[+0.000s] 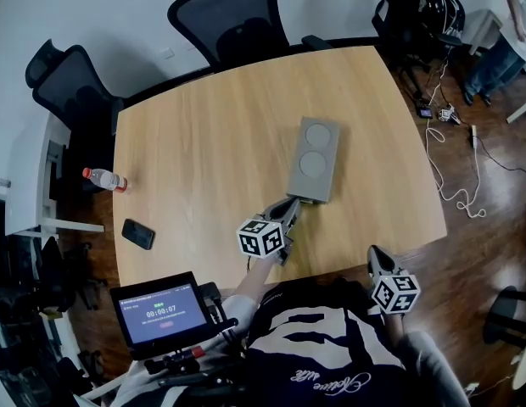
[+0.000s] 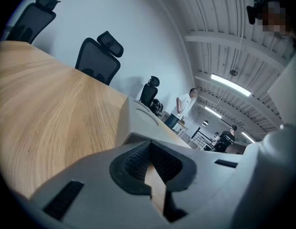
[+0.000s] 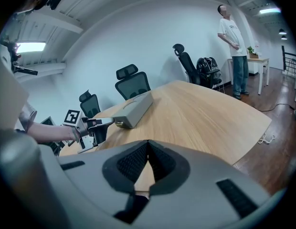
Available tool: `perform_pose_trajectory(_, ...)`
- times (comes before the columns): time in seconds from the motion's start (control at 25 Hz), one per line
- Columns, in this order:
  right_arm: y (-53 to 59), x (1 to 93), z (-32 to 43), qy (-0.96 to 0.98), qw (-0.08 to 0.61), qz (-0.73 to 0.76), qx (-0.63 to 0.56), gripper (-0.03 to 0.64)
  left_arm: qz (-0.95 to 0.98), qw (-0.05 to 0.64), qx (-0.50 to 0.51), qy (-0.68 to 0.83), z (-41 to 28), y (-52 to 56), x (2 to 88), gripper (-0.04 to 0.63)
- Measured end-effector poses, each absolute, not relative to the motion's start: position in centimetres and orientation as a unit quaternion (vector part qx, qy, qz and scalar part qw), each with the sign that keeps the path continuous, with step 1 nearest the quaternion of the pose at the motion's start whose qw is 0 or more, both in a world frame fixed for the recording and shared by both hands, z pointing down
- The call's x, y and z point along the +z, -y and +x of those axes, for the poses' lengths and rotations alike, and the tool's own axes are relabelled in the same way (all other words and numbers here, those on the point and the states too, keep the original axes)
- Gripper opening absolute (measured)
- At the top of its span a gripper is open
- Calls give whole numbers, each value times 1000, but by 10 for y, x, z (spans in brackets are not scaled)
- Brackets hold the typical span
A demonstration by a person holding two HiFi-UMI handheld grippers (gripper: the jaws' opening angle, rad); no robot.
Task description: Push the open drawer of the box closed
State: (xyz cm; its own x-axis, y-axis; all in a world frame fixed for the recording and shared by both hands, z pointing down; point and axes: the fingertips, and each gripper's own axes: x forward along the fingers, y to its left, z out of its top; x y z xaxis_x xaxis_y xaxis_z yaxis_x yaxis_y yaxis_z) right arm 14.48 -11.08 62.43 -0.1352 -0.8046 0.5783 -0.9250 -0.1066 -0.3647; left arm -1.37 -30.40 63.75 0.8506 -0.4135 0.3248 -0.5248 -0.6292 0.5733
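Right gripper [image 1: 374, 252] off the table [image 1: 204, 125], left gripper [image 1: 291, 203] at near end of box [image 1: 314, 159], both jaws pressed together.

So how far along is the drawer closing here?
Done: the left gripper, jaws together, sits with its tip at the near end of the grey box. In hand: the push; the drawer looks almost flush, only a sliver showing. Left: seating it fully. The right gripper, also shut, hangs idle near the table edge.

Left tool [image 1: 290, 204] just beside grey box [image 1: 315, 185], near end.
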Motion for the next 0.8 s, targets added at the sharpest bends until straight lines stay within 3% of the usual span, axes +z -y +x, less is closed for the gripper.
perform_pose_trajectory(0.56,151,614,157,786,105,516,325,-2,875,296,22,383,-37,262,575,0)
perform_pose_trajectory(0.8,136,599,164,855,137,416,278,-2,845,293,-24,447,-6,203,559,0)
